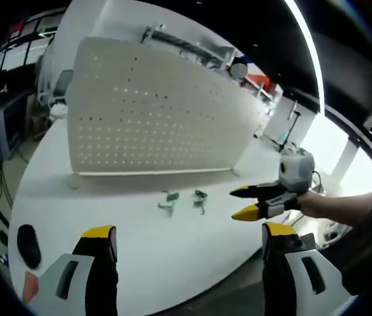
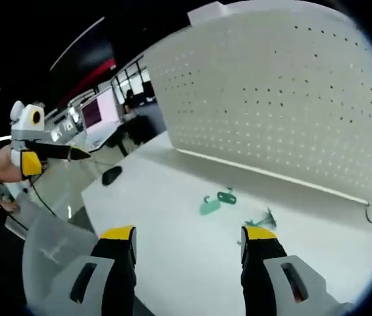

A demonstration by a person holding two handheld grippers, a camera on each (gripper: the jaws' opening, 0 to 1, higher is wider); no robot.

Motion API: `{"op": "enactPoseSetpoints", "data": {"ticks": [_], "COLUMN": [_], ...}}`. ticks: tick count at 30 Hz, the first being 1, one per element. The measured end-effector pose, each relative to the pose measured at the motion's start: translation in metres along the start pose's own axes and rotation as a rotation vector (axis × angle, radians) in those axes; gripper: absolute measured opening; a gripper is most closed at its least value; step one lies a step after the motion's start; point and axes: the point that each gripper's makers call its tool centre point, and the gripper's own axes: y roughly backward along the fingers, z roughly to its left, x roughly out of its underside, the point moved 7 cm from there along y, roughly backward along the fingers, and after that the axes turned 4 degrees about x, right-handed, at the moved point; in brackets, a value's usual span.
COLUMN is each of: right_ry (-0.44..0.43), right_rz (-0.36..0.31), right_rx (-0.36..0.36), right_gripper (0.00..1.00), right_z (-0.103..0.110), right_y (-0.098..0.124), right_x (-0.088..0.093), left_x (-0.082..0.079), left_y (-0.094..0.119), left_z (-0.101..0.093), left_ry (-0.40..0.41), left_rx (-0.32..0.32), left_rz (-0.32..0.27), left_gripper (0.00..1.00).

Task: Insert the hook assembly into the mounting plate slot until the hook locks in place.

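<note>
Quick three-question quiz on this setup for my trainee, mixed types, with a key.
1. True or false: the left hand-held gripper is shut on a green hook.
2. Where do the two green hooks lie?
A. hung on the pegboard
B. on the white table in front of the pegboard
C. between the right hand-held gripper's fingertips
3. Fill in: the white pegboard stands ____ on the white table.

Key
1. False: both it and the right hand-held gripper are open and hold nothing.
2. B
3. upright
</note>
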Motion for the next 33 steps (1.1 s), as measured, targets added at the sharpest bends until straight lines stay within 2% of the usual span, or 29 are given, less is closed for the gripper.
{"op": "enactPoseSetpoints", "data": {"ticks": [2,4,6,11,23,33], "right_ry": [0.006,0.011,0.009,0.026,0.043,0.052], "right_rz": [0.006,0.008,0.013,0.037,0.096,0.158], "right_rx": [-0.004,-0.001,-0.004,-0.024,-0.088,-0.090], "right_gripper": [0.64,0.63,0.63,0.61,0.57,0.53], "right_z": [-0.001,-0.003,-0.003,-0.001,0.014,0.008], "right_y": [-0.005,-0.010,-0.016,-0.033,-0.083,-0.118], "right_x": [-0.001,-0.002,-0.003,-0.003,0.001,0.005], "left_x": [-0.001,-0.006,-0.010,-0.011,-0.009,-0.006], "left_y": [0.000,0.001,0.003,0.003,0.001,0.004], "left_z": [0.000,-0.002,-0.002,-0.001,0.002,0.010], "left_ry": [0.005,0.052,0.040,-0.037,-0.022,-0.014], "left_rx": [0.001,0.021,0.016,-0.009,-0.006,-0.032], "left_rz": [0.000,-0.038,-0.048,0.000,0.014,0.028], "left_gripper": [0.93,0.90,0.91,0.92,0.93,0.92]}}
